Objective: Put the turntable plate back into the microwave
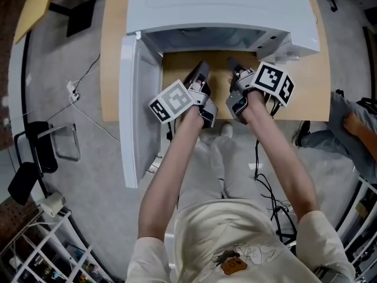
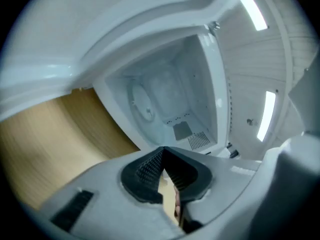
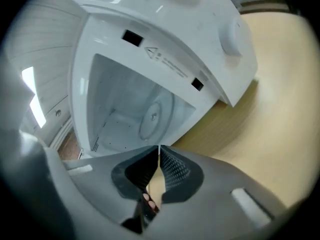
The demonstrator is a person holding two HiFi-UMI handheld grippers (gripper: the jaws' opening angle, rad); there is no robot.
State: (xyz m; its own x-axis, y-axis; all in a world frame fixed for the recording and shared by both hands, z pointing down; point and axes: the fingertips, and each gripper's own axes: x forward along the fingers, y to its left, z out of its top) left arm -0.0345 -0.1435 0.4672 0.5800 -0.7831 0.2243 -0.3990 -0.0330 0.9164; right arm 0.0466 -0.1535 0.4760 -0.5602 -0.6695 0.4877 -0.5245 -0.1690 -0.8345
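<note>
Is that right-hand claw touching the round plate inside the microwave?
Apart. The right gripper view shows the right gripper shut and empty outside the microwave, with the turntable plate lying well inside the cavity.

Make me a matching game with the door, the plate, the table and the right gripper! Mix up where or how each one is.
1. door
2. plate
3. table
4. right gripper

a. shut
b. tan wood
c. swung open
d. inside the microwave

Pairs: 1-c, 2-d, 3-b, 4-a.
</note>
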